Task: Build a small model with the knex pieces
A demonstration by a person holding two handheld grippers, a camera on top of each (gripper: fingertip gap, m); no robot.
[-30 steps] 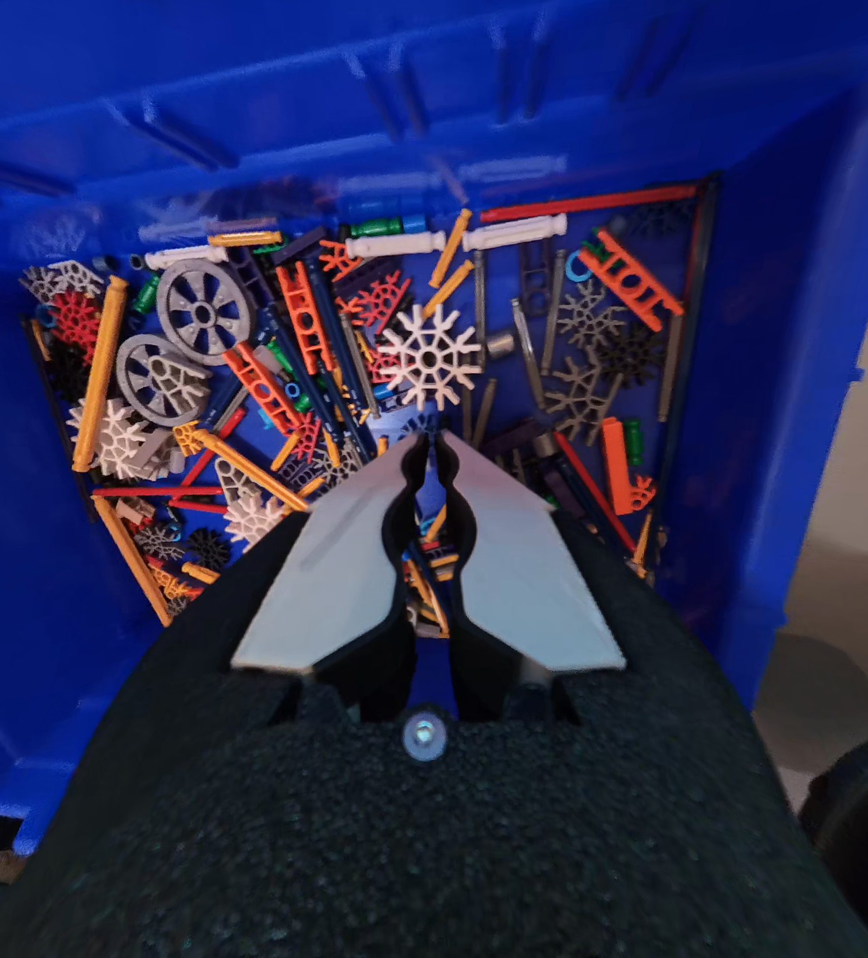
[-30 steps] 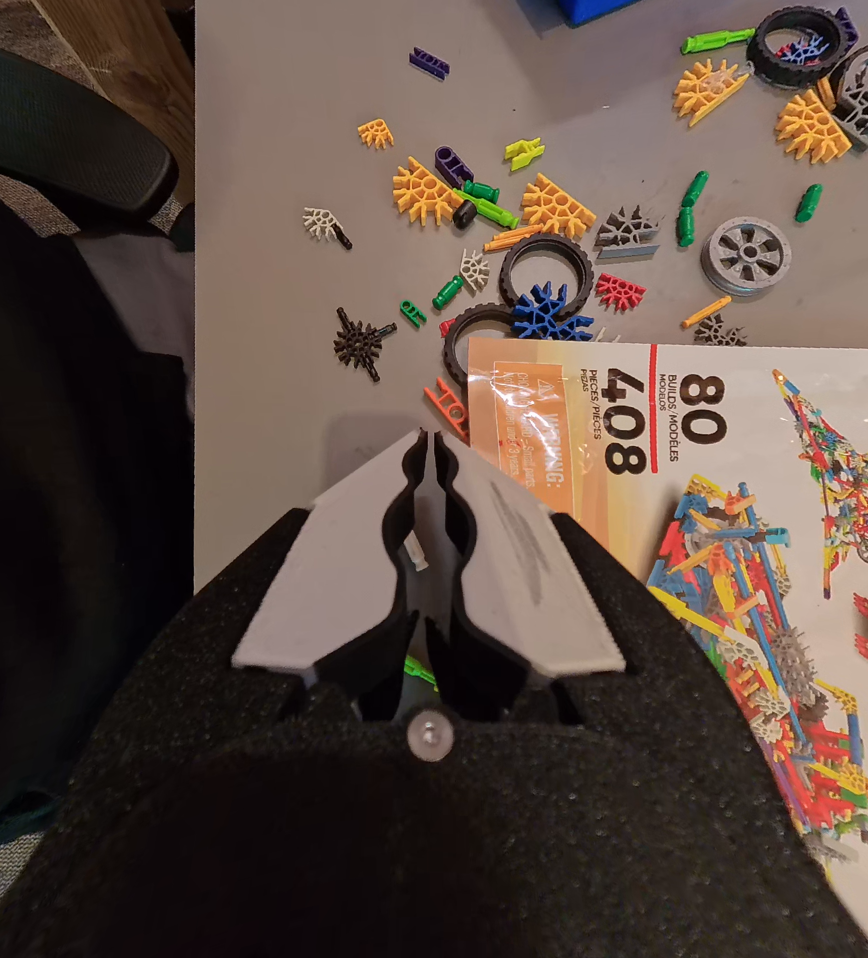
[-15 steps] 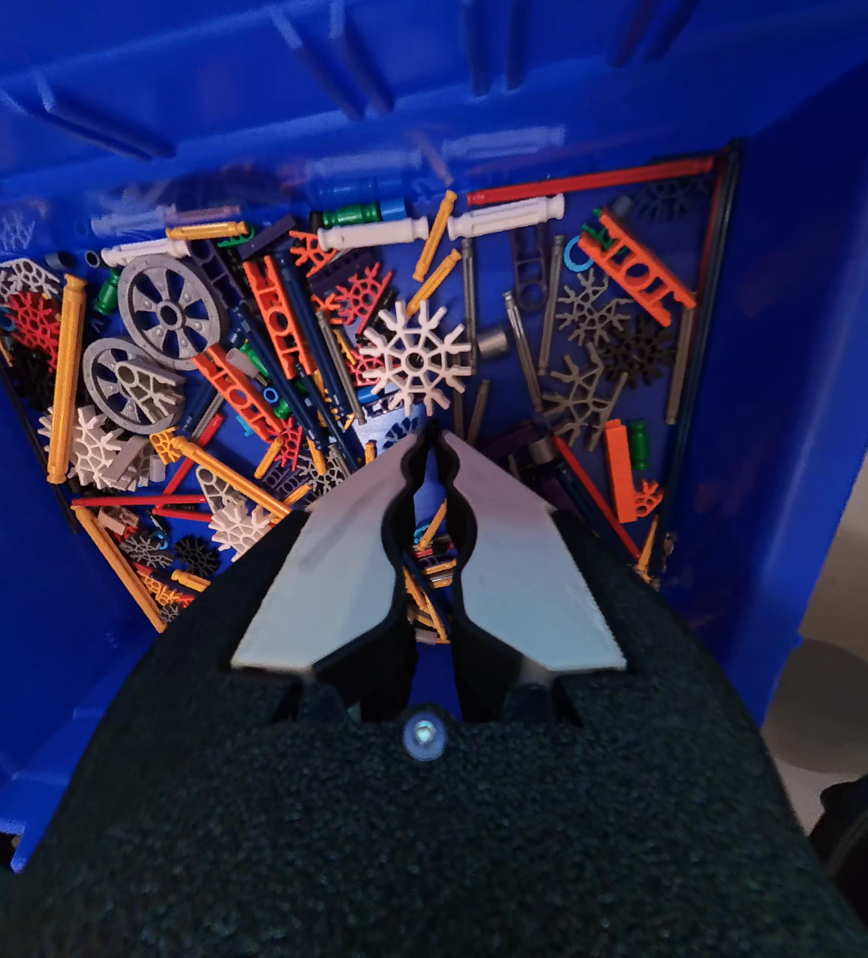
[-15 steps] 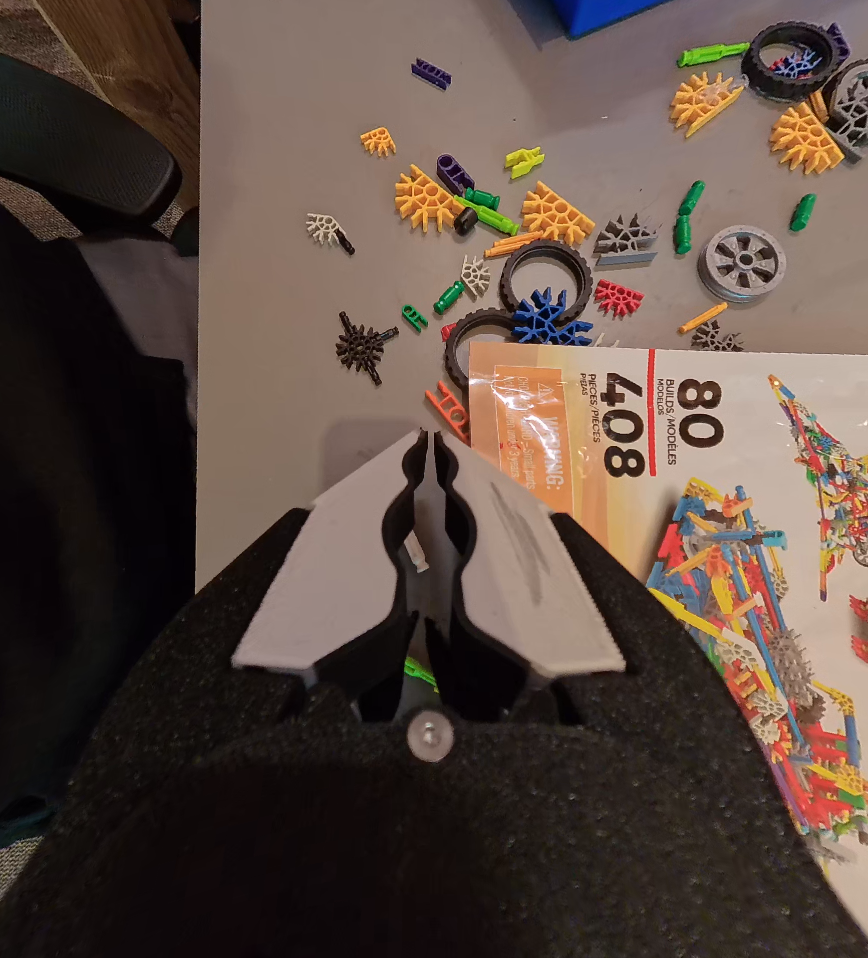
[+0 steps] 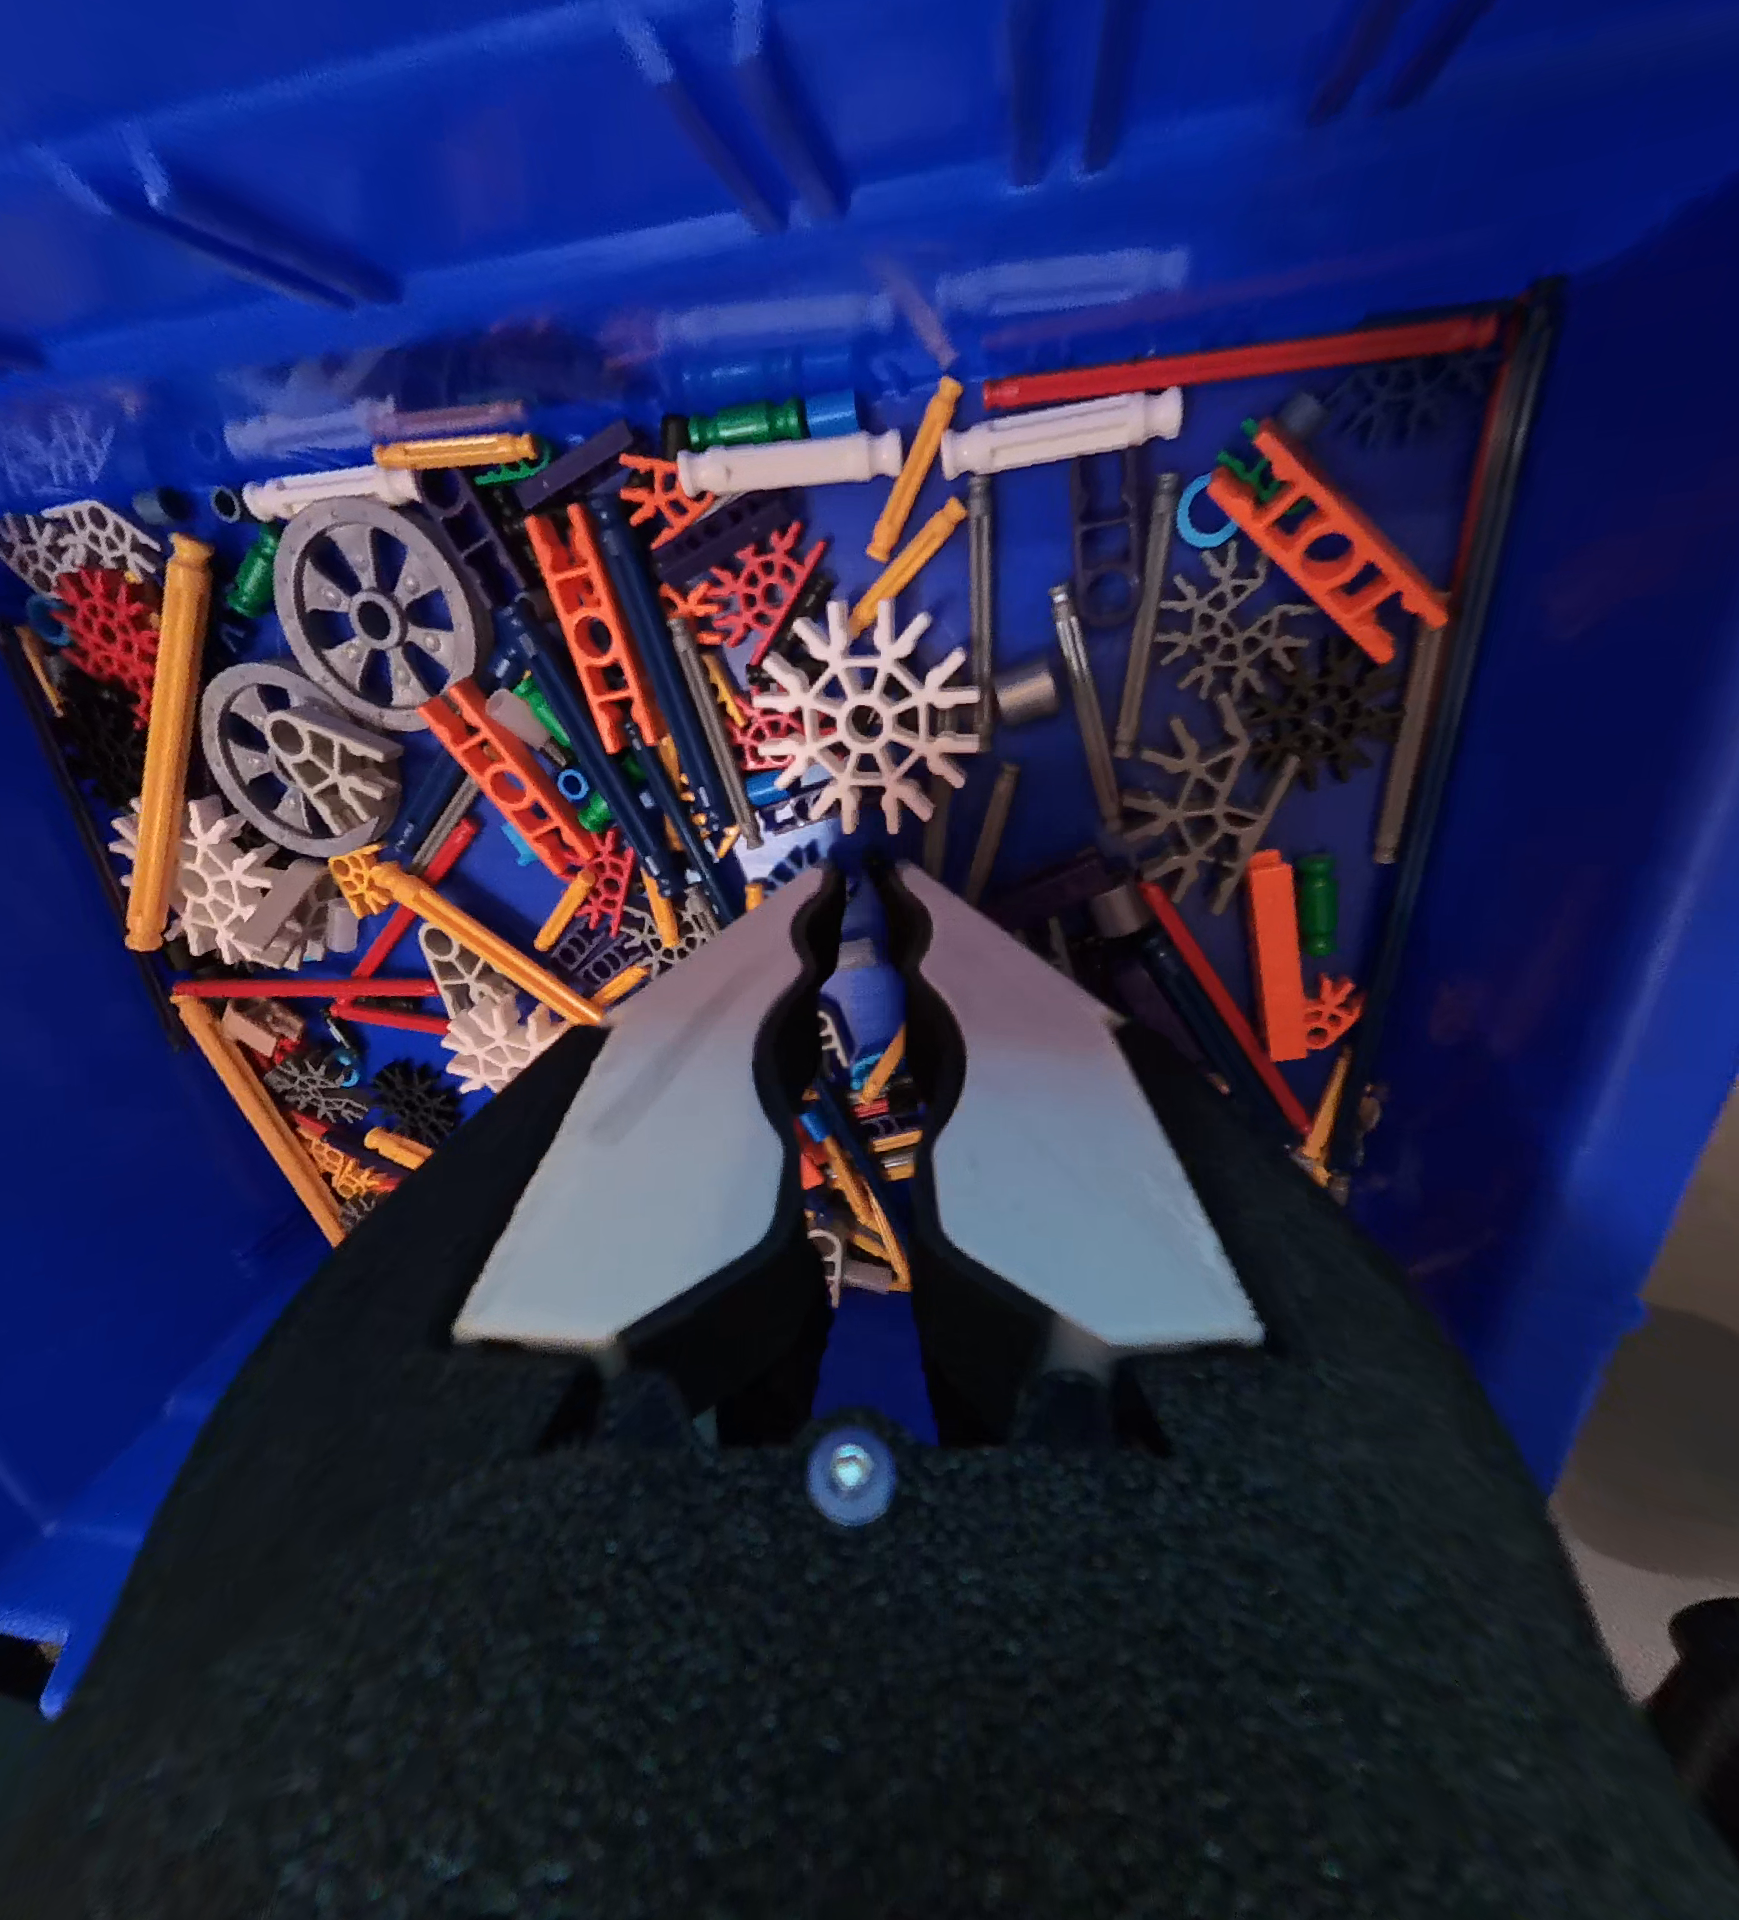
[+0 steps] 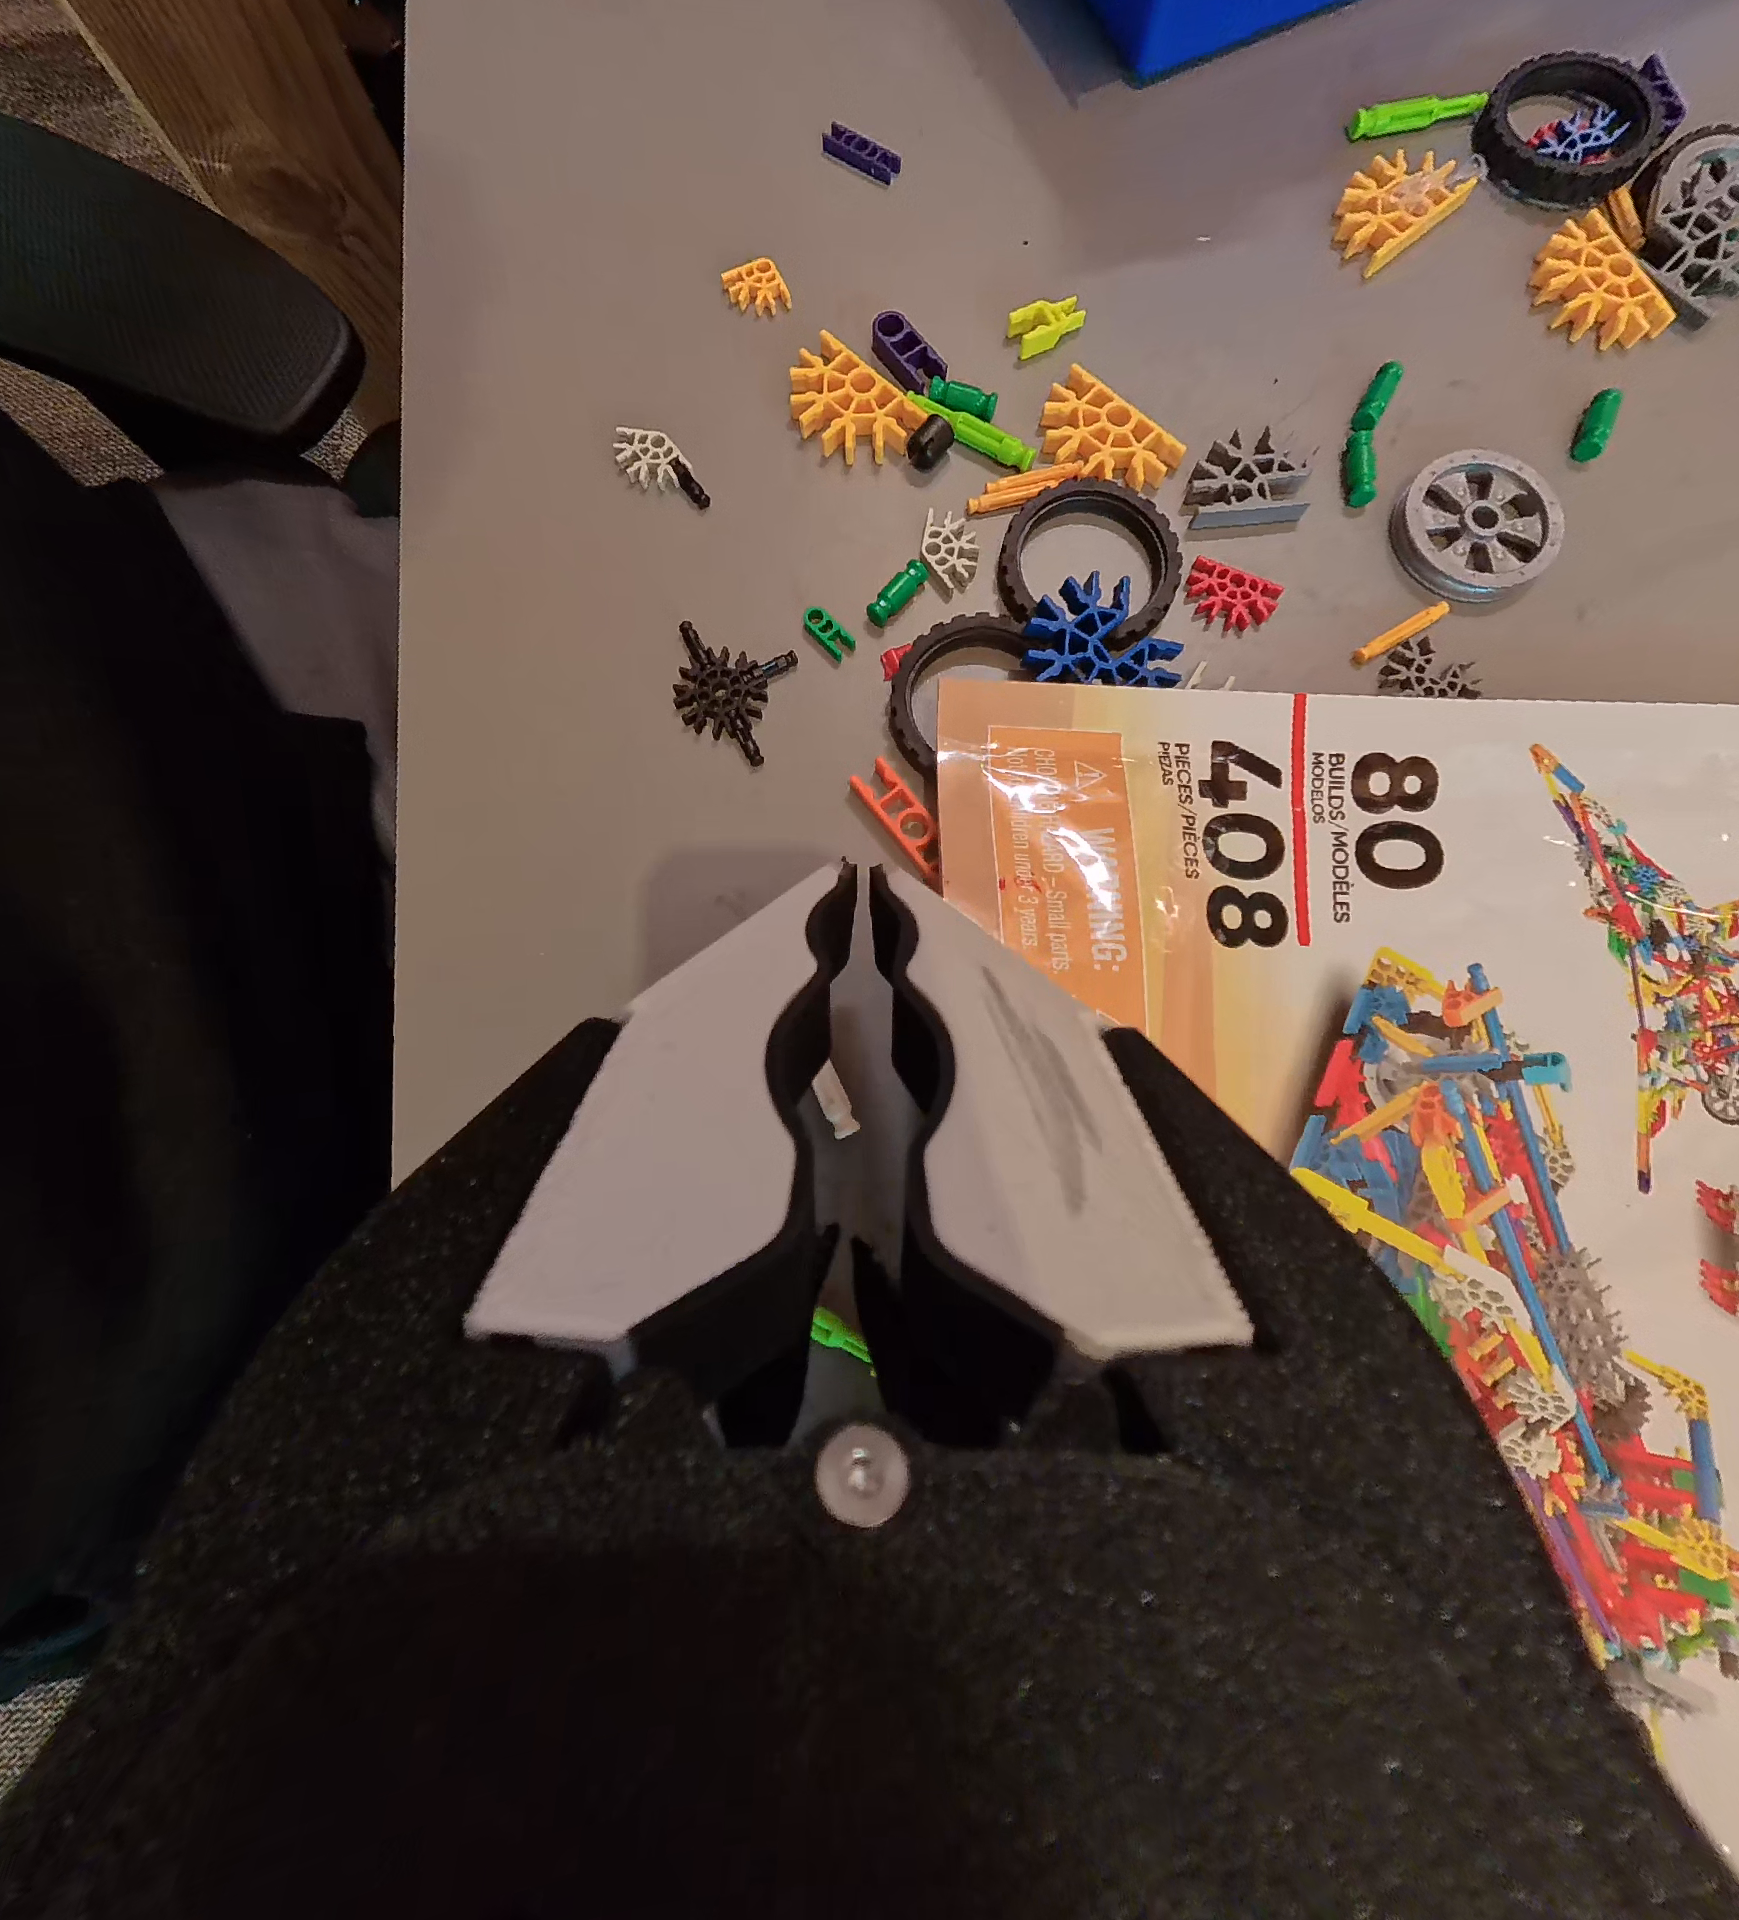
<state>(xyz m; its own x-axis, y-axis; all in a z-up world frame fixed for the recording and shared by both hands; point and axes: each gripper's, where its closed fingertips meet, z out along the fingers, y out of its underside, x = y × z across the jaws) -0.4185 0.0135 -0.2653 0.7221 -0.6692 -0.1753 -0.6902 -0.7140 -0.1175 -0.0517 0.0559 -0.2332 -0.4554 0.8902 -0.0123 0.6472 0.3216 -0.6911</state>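
— Tongs? Left tongs (image 5: 857, 878) nearly closed, empty, over a glossy blue bin (image 5: 1675, 727); spiky white snowflake connector (image 5: 865, 717) just ahead.
— Right tongs (image 6: 860, 881) likewise, above the matte grey counter (image 6: 574, 312), shiny plastic-wrapped booklet (image 6: 1467, 935) alongside

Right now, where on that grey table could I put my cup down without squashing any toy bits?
The grey table is bare along its left edge, between that edge and the black spiky connector, and just ahead of the right gripper. Farther right it is crowded with loose pieces, tyres and the plastic-wrapped booklet. The blue bin is full.
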